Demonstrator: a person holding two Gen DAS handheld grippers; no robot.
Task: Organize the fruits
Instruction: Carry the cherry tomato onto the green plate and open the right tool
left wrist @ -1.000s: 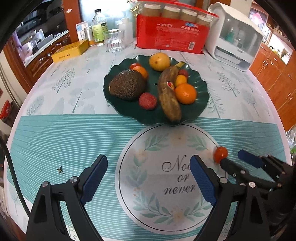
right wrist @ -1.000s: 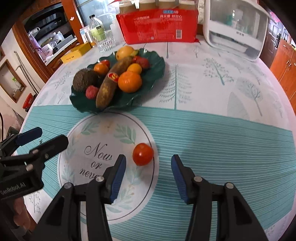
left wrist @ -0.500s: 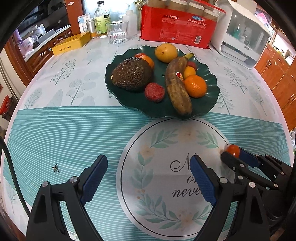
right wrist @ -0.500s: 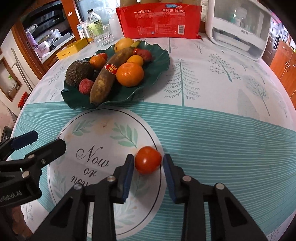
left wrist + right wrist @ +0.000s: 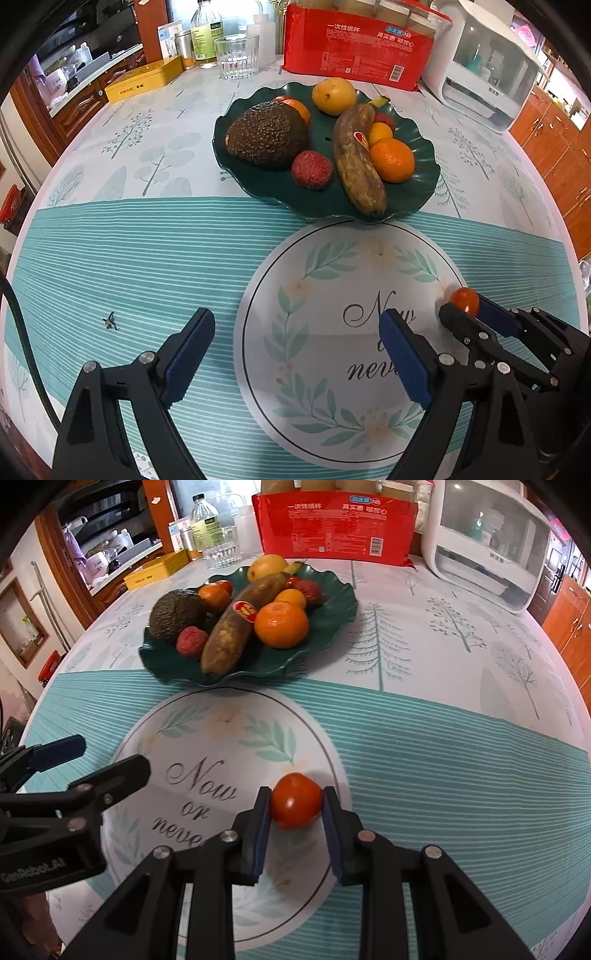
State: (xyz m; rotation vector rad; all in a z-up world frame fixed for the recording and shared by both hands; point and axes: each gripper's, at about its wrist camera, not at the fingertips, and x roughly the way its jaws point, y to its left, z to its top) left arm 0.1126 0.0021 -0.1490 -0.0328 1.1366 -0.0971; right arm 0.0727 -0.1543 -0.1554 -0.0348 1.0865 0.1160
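My right gripper (image 5: 297, 805) is shut on a small red tomato (image 5: 295, 800), just above the printed round of the tablecloth. The tomato also shows in the left wrist view (image 5: 464, 300), between the right gripper's (image 5: 467, 309) fingers. My left gripper (image 5: 295, 350) is open and empty, low over the tablecloth to the left. A dark green wavy plate (image 5: 332, 602) beyond holds an avocado (image 5: 176, 613), a brown banana (image 5: 232, 627), an orange (image 5: 281, 624), a red lychee (image 5: 192, 641) and several smaller fruits. The plate also shows in the left wrist view (image 5: 424, 184).
At the table's far edge stand a red pack of paper cups (image 5: 338, 528), a white appliance (image 5: 487, 542), a glass (image 5: 221, 548), a bottle (image 5: 203, 524) and a yellow box (image 5: 159, 568). Wooden cabinets stand at the right (image 5: 554, 140).
My right gripper has closed fully on the tomato and both views have moved nearer the plate. The left gripper stays open.
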